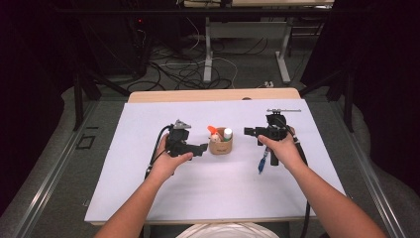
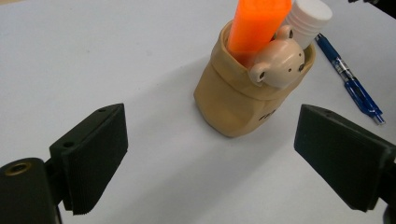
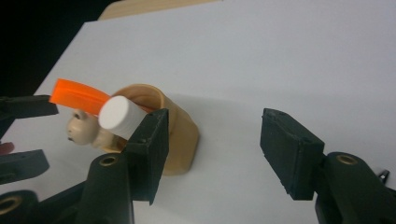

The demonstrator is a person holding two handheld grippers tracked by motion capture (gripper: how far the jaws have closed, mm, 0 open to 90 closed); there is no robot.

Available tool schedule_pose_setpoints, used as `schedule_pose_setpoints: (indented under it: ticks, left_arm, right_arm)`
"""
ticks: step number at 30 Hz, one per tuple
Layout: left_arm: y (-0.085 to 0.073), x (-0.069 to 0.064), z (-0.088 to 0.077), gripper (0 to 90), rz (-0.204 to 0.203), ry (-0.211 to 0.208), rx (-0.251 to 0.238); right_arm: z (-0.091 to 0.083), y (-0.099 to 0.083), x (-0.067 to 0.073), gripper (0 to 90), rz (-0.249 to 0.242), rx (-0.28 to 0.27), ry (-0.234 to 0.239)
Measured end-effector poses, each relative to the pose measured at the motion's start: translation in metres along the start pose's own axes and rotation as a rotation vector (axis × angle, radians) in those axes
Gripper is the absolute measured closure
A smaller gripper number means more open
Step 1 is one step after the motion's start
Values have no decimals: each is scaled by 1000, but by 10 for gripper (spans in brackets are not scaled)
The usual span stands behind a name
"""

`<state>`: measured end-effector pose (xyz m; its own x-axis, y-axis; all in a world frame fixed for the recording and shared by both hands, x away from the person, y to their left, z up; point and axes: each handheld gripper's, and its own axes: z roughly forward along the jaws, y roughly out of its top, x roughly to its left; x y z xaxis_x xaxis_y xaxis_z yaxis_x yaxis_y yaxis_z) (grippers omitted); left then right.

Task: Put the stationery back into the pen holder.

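Note:
A tan holder cup (image 1: 221, 144) stands mid-table with an orange highlighter (image 1: 212, 130), a white capped tube (image 1: 227, 133) and a small bear figure (image 2: 279, 63) in it. My left gripper (image 1: 204, 148) is just left of the cup; in the left gripper view its pads (image 2: 209, 116) stand wide open, short of the cup (image 2: 233, 102). My right gripper (image 1: 246, 131) is to the cup's right. It is open (image 3: 215, 119) with bare table between its jaws, and the cup (image 3: 180, 140) lies beyond its left jaw. A blue pen (image 1: 262, 161) lies on the table under my right hand.
The white table top (image 1: 198, 193) ends in a wooden strip (image 1: 213, 95) at the far side. Beyond it are desk legs and loose cables on the floor (image 1: 198, 69). The left gripper's jaws (image 3: 23, 105) show at the left edge of the right gripper view.

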<state>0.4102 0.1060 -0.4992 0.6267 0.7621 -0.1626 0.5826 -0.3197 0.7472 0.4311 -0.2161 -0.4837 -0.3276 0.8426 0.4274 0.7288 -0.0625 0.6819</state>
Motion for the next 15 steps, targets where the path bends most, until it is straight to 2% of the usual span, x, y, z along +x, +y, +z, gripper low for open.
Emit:
schedule_pose_setpoints:
  ticks: [1,2,4,7,9,15]
  left_arm:
    - [0,0,0,97,-3,-1,6]
    - [0,0,0,96,-1,-1,8]
    - [-1,2,-2,95,-7,2,11]
    - [-2,6,-6,94,-20,6,5]
    - [-3,9,-9,94,-29,5,-3]
    - [-7,16,-14,94,-52,9,-6]
  right_arm:
    - [1,1,-1,422,14,9,-10]
    - [0,2,-4,431,4,12,-11]
    - [-1,3,-4,437,29,13,-21]
    - [-2,6,-6,444,47,32,-15]
    - [-3,7,-7,442,54,43,-30]
    - [-4,12,-8,386,76,74,-42]
